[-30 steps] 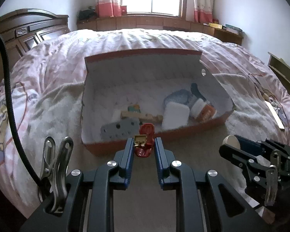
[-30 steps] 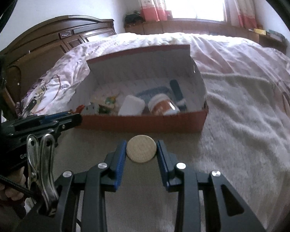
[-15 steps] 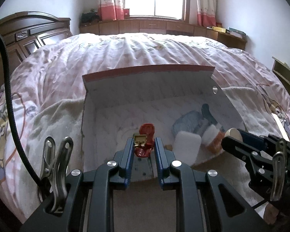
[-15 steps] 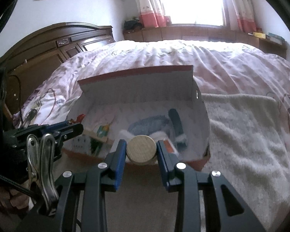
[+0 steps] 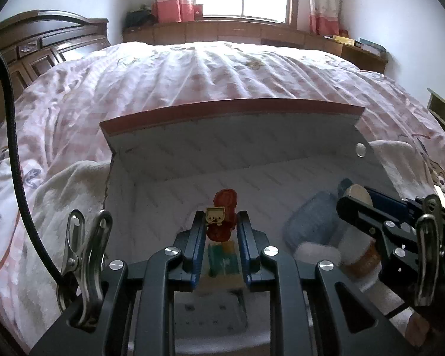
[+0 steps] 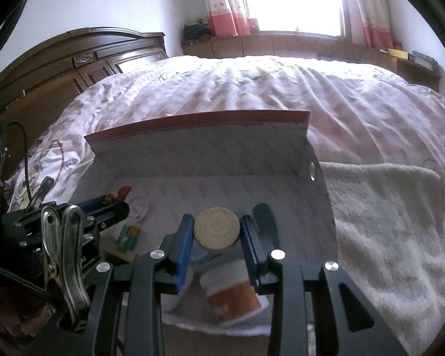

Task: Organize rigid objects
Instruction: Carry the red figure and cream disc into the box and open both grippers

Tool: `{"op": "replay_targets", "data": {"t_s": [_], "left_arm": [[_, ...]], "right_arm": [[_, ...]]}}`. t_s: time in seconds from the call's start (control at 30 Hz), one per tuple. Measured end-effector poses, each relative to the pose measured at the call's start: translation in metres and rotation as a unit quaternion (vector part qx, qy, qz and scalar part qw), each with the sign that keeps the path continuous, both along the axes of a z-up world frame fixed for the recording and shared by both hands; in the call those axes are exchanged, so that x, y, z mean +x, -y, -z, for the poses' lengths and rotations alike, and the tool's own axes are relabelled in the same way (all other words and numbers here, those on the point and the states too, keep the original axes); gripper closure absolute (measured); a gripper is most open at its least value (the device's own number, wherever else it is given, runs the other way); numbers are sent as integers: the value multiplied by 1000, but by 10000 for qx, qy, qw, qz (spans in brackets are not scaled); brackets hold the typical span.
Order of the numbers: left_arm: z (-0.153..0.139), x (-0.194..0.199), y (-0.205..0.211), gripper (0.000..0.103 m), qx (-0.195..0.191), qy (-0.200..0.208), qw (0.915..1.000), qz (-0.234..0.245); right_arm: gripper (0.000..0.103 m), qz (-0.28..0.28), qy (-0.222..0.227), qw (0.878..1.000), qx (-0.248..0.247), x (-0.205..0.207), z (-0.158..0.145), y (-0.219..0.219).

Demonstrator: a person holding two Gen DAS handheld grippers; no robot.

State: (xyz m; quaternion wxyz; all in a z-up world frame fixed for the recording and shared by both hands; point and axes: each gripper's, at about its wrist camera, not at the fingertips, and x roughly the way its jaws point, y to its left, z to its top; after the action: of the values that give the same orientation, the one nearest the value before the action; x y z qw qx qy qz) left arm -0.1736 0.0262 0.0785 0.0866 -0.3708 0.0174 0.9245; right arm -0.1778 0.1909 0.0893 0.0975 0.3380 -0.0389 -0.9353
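An open cardboard box [image 5: 228,136] with a red rim lies on the bed; it also shows in the right wrist view [image 6: 198,151]. My left gripper [image 5: 221,222] is shut on a small red toy [image 5: 224,216] with a yellow tag, held above the box's left half. My right gripper [image 6: 216,231] is shut on a round wooden disc [image 6: 217,230], held above the box's right half. In the left wrist view the right gripper [image 5: 359,201] shows at the right with the disc [image 5: 358,194].
Inside the box lie a blue pouch [image 5: 314,222], an orange-labelled bottle [image 6: 233,296], a dark blue stick [image 6: 264,219], a green and wooden toy [image 5: 222,259] and a grey plate [image 5: 210,311]. A white towel [image 6: 385,207] lies right of the box. A dark headboard [image 6: 74,62] stands left.
Both grippers have moved forward from in front of the box to over its inside, each still holding its object.
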Motion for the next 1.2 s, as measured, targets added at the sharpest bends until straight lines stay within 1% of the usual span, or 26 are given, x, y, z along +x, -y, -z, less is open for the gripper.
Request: {"op": "replay_targets", "data": {"t_s": [0.3, 0.57, 0.87, 0.97, 1.0, 1.03, 1.07, 1.1, 1.2], "left_arm": [[13, -18, 4, 81, 16, 105, 9999, -96], [22, -21, 2, 81, -81, 137, 9998, -88], [25, -22, 0, 81, -147, 145, 9996, -166], [25, -23, 0, 78, -151, 192, 9995, -176], [24, -22, 1, 77, -124, 214, 9996, -166], [24, -22, 1, 77, -87, 236, 9995, -166], [24, -21, 2, 77, -71, 245, 9995, -173], [23, -21, 2, 77, -64, 251, 9995, -182], [21, -17, 3, 77, -20, 272, 9994, -230]], "right_arm": [[70, 59, 16, 9999, 125, -17, 8, 3], [70, 109, 180, 9998, 14, -25, 21, -1], [70, 159, 237, 9995, -118, -26, 25, -4], [70, 147, 216, 9995, -151, -25, 25, -4], [69, 145, 205, 9995, -174, -25, 24, -5], [65, 137, 186, 9995, -215, -24, 23, -5], [57, 154, 163, 9995, -228, -22, 22, -5], [54, 172, 138, 9995, -229, -22, 20, -5], [49, 164, 0, 9995, -276, -18, 14, -6]]}}
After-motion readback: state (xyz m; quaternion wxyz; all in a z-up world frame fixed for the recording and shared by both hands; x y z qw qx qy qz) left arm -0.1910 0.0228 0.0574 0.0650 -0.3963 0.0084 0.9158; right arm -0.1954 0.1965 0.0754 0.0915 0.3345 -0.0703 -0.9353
